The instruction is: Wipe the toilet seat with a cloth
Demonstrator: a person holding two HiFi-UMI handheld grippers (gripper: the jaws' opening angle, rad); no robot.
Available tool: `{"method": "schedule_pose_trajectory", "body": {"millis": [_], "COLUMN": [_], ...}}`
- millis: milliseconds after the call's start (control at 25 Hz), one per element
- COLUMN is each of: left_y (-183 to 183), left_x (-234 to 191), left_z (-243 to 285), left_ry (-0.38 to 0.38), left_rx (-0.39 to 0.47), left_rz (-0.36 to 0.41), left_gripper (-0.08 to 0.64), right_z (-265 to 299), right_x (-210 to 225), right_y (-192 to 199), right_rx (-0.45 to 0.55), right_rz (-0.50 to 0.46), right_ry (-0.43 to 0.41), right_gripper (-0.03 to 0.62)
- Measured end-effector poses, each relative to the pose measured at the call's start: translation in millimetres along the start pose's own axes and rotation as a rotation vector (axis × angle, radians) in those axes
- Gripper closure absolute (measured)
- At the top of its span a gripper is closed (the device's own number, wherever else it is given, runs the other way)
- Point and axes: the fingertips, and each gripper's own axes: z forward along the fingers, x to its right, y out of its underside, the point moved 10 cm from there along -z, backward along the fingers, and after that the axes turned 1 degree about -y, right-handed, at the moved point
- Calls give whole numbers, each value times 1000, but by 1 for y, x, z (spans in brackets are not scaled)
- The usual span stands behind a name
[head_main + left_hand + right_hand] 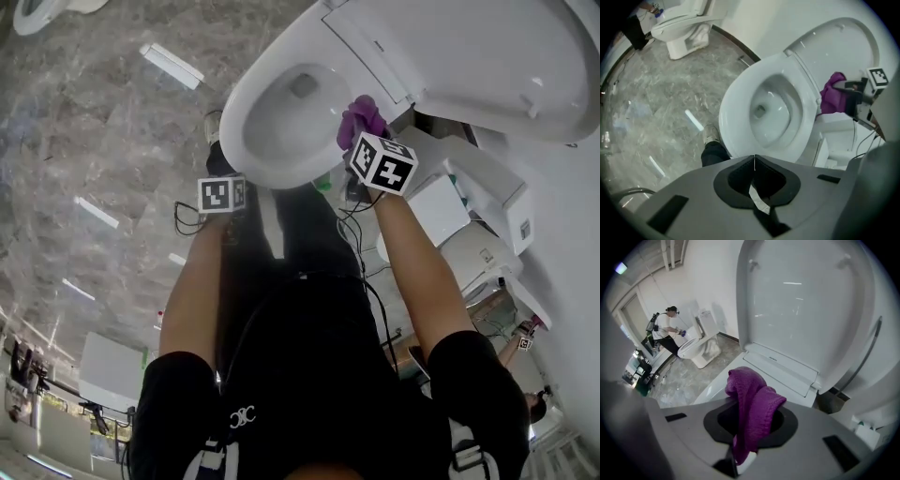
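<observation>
Nearest to the lens in the right gripper view is the purple cloth (751,394), pinched between the fingers of my right gripper (749,420). The fingers are closed on a bunched fold. One lump stands up above them and a short tail hangs down below.

The cloth looks like thick knitted or terry fabric, so I judge it is light, soft and limp. It will take any shape I press it into and will not push back. I think it is best to grip a fold deep between the fingers, as now, and not a thin corner, because a drag could pull a corner out.

In the head view the cloth is at the rear right edge of the toilet seat (251,141), close to the hinge of the raised lid (487,66). Whether it already touches the seat I cannot tell.

The seat is glossy hard plastic, so I expect the cloth to slide on it easily. I would press down so that the free lump spreads flat.

On my left gripper (754,164) the fingers are closed together with nothing between them, and it hangs above the front edge of the seat.
</observation>
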Motion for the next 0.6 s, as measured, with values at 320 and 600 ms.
{"method": "schedule_pose_trajectory", "body": {"millis": [320,600], "left_y": [-82,-142], "left_x": [-18,-18], "left_z": [-36,-40], "left_ry": [-44,-16], "left_rx": [105,121], "left_rz": [166,386], "left_gripper": [551,551], "right_z": [75,68], "right_x": [53,91], "right_y": [25,51], "right_rx": [9,64], "right_rz": [238,270], "right_ry": [404,558], "right_gripper": [538,537]}}
